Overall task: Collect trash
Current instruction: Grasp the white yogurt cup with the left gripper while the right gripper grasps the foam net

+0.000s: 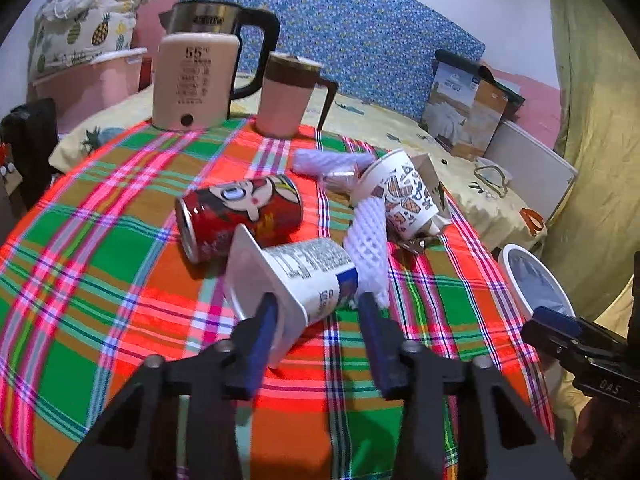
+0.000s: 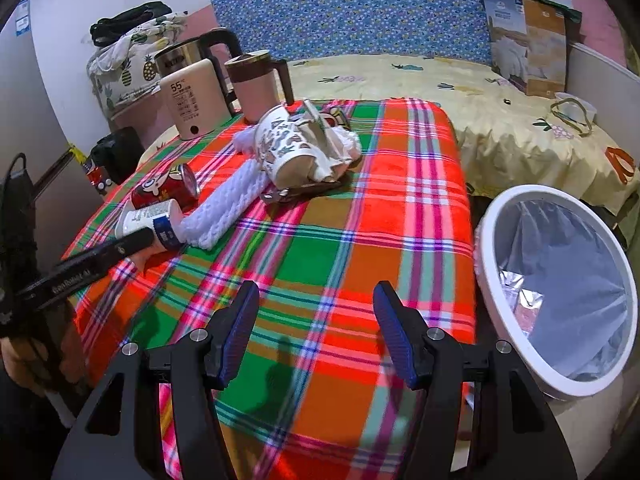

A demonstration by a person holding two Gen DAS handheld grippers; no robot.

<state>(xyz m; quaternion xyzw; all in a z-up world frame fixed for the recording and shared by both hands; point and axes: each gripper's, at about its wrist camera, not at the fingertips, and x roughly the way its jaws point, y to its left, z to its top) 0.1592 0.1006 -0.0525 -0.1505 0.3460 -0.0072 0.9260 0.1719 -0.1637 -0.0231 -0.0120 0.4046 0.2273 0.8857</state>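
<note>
Left gripper (image 1: 316, 308): jaws spread around a tipped yogurt cup (image 1: 304, 276), not clamped. Right gripper (image 2: 316, 300): jaws parted, nothing held, above plaid tablecloth (image 2: 360, 216). Behind the cup: red can (image 1: 240, 212), white foam netting (image 1: 370, 248), patterned paper cup (image 1: 400, 196). Lined bin (image 2: 560, 288) stands beside the table.

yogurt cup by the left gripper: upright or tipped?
Tipped. The yogurt cup lies on its side on the plaid cloth, open rim facing the left gripper.

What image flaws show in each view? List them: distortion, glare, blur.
Left wrist view: fisheye bends the plaid tablecloth lines, dark vignette at the corners, soft focus on the yogurt cup. Right wrist view: same barrel bend, crumpled foil glints inside the white bin, and the near plaid is blurred.
</note>
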